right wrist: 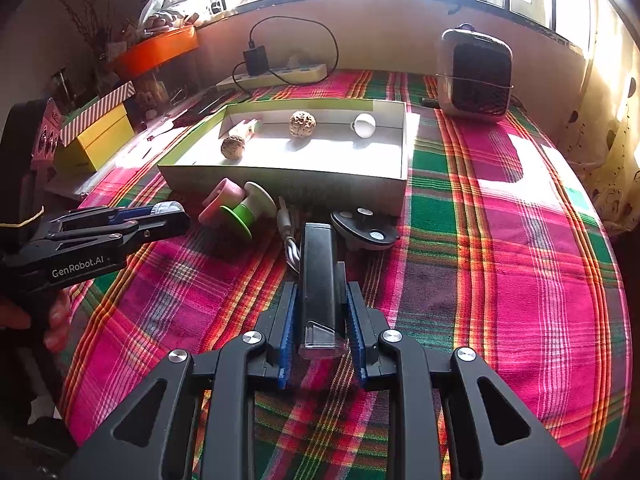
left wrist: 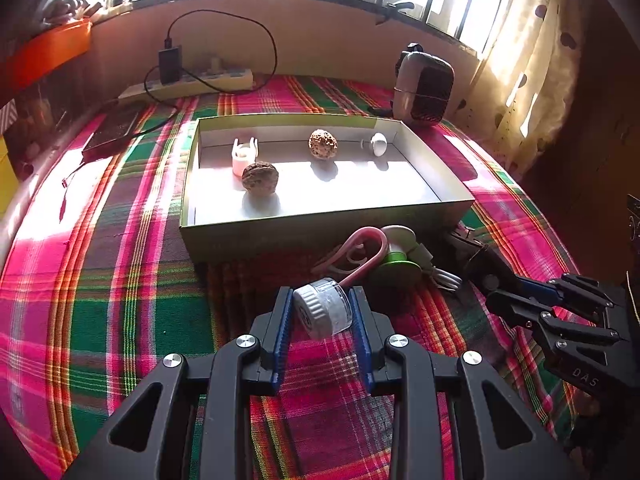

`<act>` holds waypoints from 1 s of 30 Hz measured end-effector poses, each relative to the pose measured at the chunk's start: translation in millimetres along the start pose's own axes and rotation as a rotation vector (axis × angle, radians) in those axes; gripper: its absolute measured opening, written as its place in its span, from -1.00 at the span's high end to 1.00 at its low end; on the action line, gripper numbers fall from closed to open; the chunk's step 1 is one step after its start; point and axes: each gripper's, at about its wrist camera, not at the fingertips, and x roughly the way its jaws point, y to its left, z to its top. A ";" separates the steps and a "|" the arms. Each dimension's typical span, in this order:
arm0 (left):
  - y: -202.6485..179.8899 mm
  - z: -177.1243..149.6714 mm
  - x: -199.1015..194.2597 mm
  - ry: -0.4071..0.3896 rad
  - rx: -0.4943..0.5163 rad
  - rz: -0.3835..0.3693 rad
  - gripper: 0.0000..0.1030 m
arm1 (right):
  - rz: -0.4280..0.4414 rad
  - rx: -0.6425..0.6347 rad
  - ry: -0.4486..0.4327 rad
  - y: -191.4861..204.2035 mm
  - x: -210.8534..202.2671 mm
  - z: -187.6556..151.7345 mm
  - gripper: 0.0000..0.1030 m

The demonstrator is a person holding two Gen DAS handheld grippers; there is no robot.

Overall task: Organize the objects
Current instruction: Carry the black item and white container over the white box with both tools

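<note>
My left gripper [left wrist: 322,306] is shut on a small clear jar with a ribbed white cap [left wrist: 324,312], held just above the plaid cloth in front of the open cardboard box [left wrist: 320,222]. In the right wrist view my right gripper [right wrist: 322,300] is shut on a long black bar [right wrist: 318,268] whose far end joins a dark round base [right wrist: 364,232]. The box holds two walnuts [left wrist: 259,177] [left wrist: 322,143], a pink-and-white holder [left wrist: 243,156] and a white egg-shaped piece [left wrist: 378,144]. A pink and green spool [right wrist: 236,208] lies against the box front. The left gripper [right wrist: 178,216] shows at the left with the jar.
A grey fan heater [right wrist: 474,76] stands at the back right. A power strip with a black charger [right wrist: 280,74] lies along the wall. A yellow box [right wrist: 100,136] and an orange tray [right wrist: 156,50] sit at the left. A white cable [right wrist: 290,248] lies by the spool.
</note>
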 end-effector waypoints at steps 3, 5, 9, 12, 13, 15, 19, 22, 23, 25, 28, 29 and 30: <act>1.3 5.8 -7.0 -0.022 0.005 0.001 0.50 | 0.013 -0.009 -0.018 1.7 -5.5 5.2 0.52; 2.6 9.6 -8.9 -0.029 0.006 0.002 0.50 | 0.008 -0.019 -0.027 3.5 -7.5 9.2 0.52; 6.0 17.0 -10.4 -0.033 0.001 0.004 0.50 | 0.003 -0.034 -0.042 6.2 -10.2 18.0 0.52; 7.0 24.5 -12.0 -0.038 0.004 0.005 0.50 | 0.008 -0.025 -0.057 4.1 -10.8 26.8 0.52; 7.5 27.4 -13.1 -0.040 0.004 0.006 0.50 | 0.004 -0.021 -0.059 3.2 -10.7 30.4 0.52; 8.0 32.9 -16.2 -0.052 0.011 0.006 0.50 | 0.002 -0.015 -0.074 1.5 -12.2 37.4 0.52; 14.0 44.0 -19.6 -0.067 -0.001 0.009 0.50 | -0.016 -0.023 -0.104 1.0 -15.6 54.5 0.52; 19.5 51.3 -19.3 -0.075 -0.012 0.022 0.50 | -0.033 -0.030 -0.123 0.2 -16.7 68.7 0.52; 20.7 53.6 -18.4 -0.074 -0.013 0.028 0.50 | -0.041 -0.031 -0.128 -0.8 -16.3 73.4 0.52; 22.4 57.8 -15.8 -0.073 -0.009 0.035 0.50 | -0.061 -0.037 -0.131 -2.0 -13.0 82.3 0.52; 25.5 62.6 -8.3 -0.069 -0.008 0.045 0.50 | -0.089 -0.018 -0.120 -9.5 -2.7 96.0 0.52; 27.0 63.6 -4.9 -0.065 -0.012 0.046 0.50 | -0.101 -0.006 -0.113 -12.5 1.8 100.5 0.52; 28.4 64.1 -1.2 -0.059 -0.015 0.052 0.50 | -0.106 0.007 -0.107 -15.5 6.5 104.0 0.52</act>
